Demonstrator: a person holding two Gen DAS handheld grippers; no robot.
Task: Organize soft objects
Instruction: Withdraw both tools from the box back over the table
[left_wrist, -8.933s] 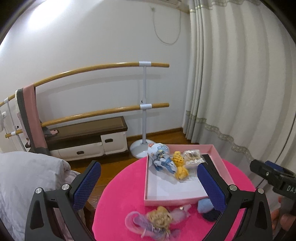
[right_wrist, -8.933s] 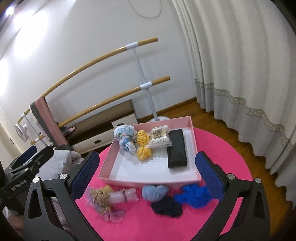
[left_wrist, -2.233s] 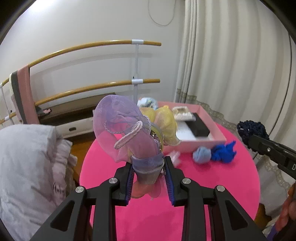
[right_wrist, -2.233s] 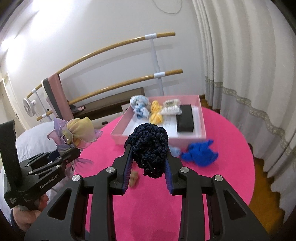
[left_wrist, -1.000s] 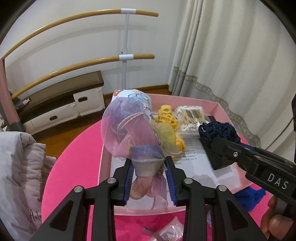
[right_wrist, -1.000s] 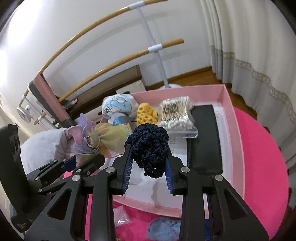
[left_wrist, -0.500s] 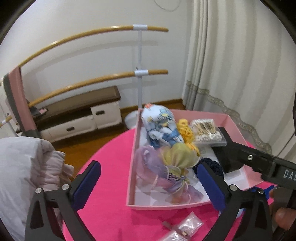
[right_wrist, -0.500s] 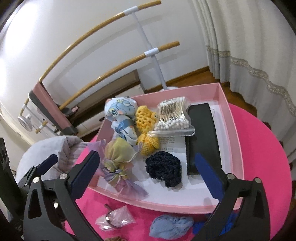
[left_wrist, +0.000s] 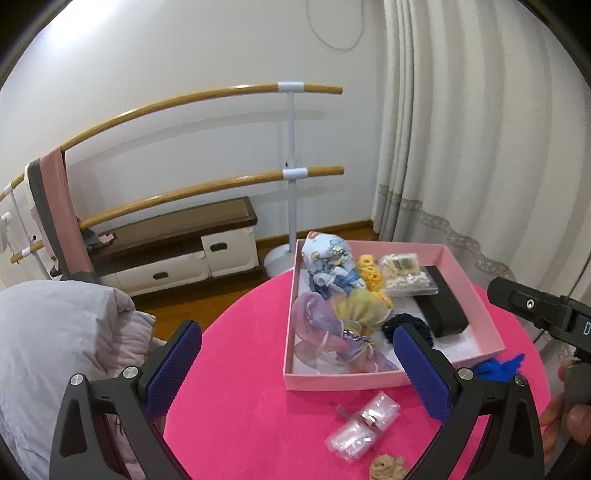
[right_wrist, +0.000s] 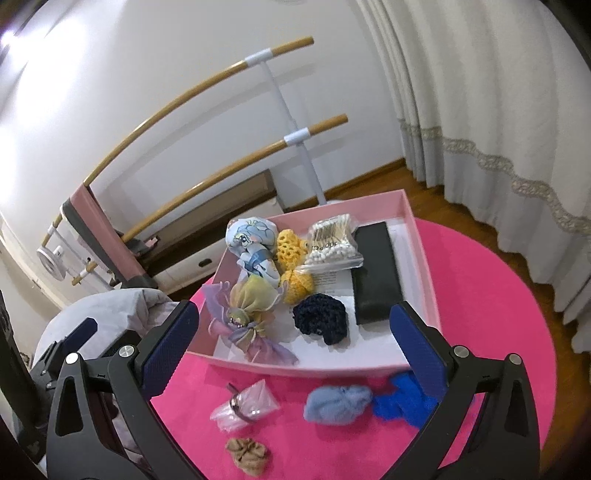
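Note:
A pink box (right_wrist: 421, 236) (left_wrist: 491, 325) sits on the round pink table (right_wrist: 498, 295). Inside it lie a purple and yellow organza bow (right_wrist: 247, 314) (left_wrist: 332, 328), a navy knitted scrunchie (right_wrist: 321, 317) (left_wrist: 402, 325), a blue patterned pouch (right_wrist: 251, 240), yellow crochet pieces (right_wrist: 293, 266), a bag of cotton swabs (right_wrist: 332, 240) and a black case (right_wrist: 376, 273). In front of the box lie a light blue scrunchie (right_wrist: 336, 402), a royal blue one (right_wrist: 402, 402), a tan one (right_wrist: 247, 454) and a small clear bag (right_wrist: 245, 406) (left_wrist: 364, 424). My left gripper (left_wrist: 299, 373) and right gripper (right_wrist: 295, 347) are both open, empty, and held back from the box.
A grey padded garment (left_wrist: 48, 350) lies off the table's left edge. Wooden ballet barres (left_wrist: 207, 184) and a low bench with drawers (left_wrist: 173, 251) stand at the wall. Curtains (left_wrist: 480, 147) hang at the right. A hand (left_wrist: 569, 424) holds the right gripper's body (left_wrist: 535, 310).
Both grippers opened and let go: the bow and the navy scrunchie now lie in the box. Both grippers have since drawn back and up from the box.

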